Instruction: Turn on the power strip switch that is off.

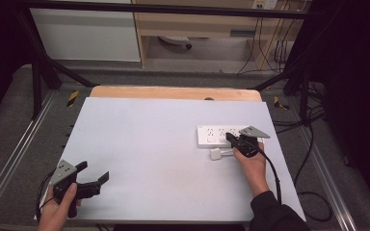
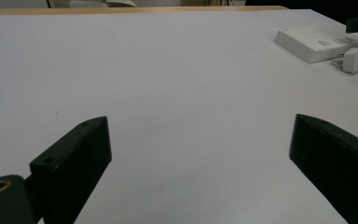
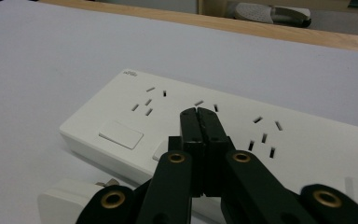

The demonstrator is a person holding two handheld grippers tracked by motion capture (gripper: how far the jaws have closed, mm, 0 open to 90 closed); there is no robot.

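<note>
Jaws of right gripper (image 3: 198, 116) pressed together, empty, over power strip (image 1: 213, 135) lying crosswise; left gripper (image 1: 94, 175) wide apart.

The desk (image 1: 139, 144) wears a smooth, matt, pale sheet, with bare wood (image 1: 173, 92) along its far edge. The power strip (image 3: 279, 140) is smooth white plastic with a slight sheen, as is the plug (image 1: 215, 154) beside it. The right tool (image 3: 199, 114) is matt black, with brass-coloured rings at its joints.
</note>
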